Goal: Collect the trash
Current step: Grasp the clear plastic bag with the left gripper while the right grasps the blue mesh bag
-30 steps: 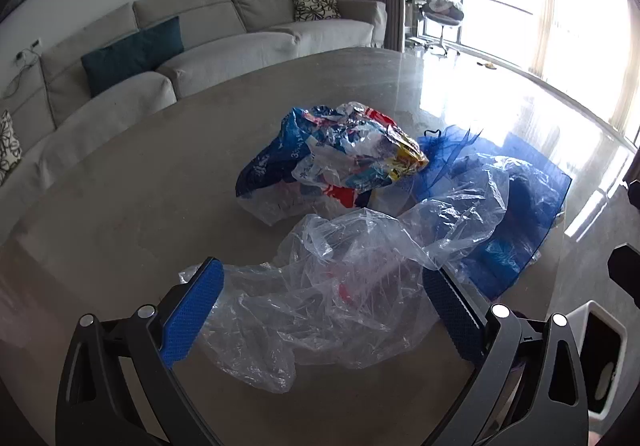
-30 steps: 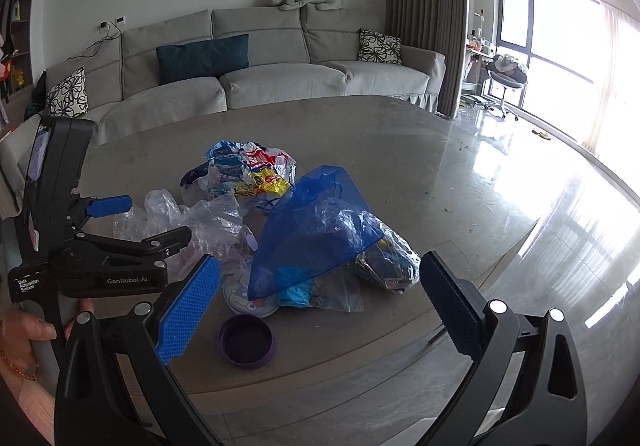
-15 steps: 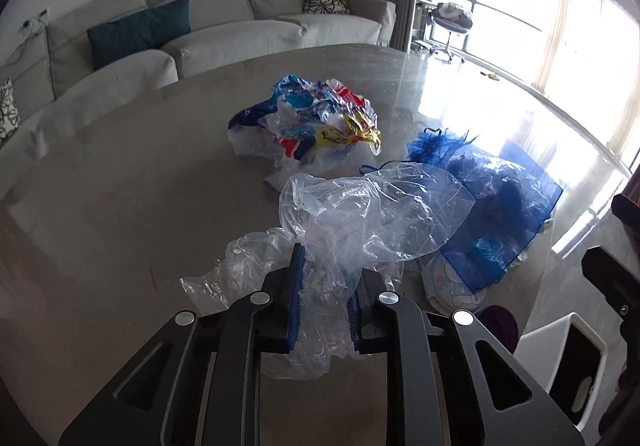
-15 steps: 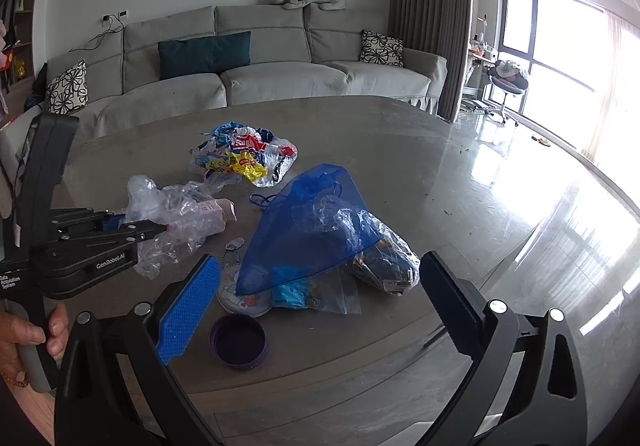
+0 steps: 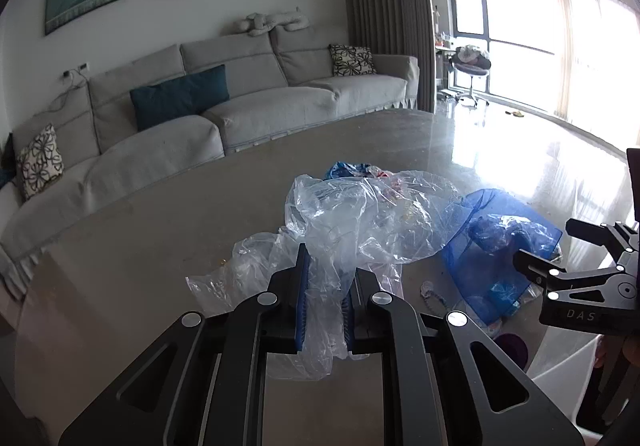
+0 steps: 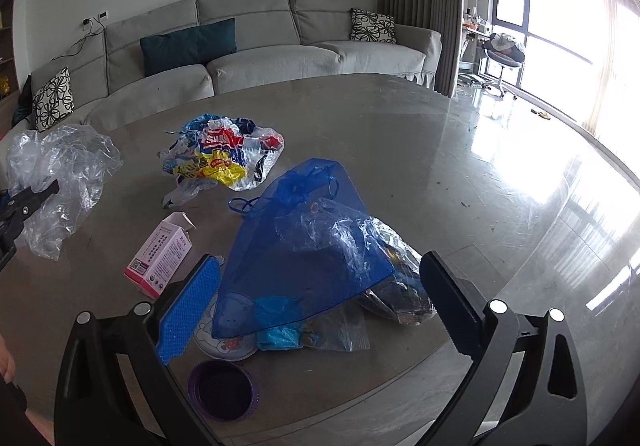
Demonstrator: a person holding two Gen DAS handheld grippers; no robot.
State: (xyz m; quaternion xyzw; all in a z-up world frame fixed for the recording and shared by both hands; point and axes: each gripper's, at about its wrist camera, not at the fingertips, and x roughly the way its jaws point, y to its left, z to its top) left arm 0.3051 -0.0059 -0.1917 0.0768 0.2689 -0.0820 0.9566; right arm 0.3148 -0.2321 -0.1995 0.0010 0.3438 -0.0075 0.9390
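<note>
The left gripper [image 5: 325, 286] pinches a clear plastic bag [image 5: 360, 221], lifted above the table [image 5: 140, 238]. The right gripper [image 6: 318, 282] gapes wide around a blue mesh bag [image 6: 296, 246]; beyond lies a crumpled colourful wrapper [image 6: 224, 153].

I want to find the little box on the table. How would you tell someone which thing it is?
Look at the big round grey table in front of the sofa. Left of the see-through blue mesh bag, below the crumpled colourful snack wrapper, lies a small pink and white cardboard box. It is the only stiff, straight-edged thing there, with one end flap open; everything beside it is soft plastic.
</note>
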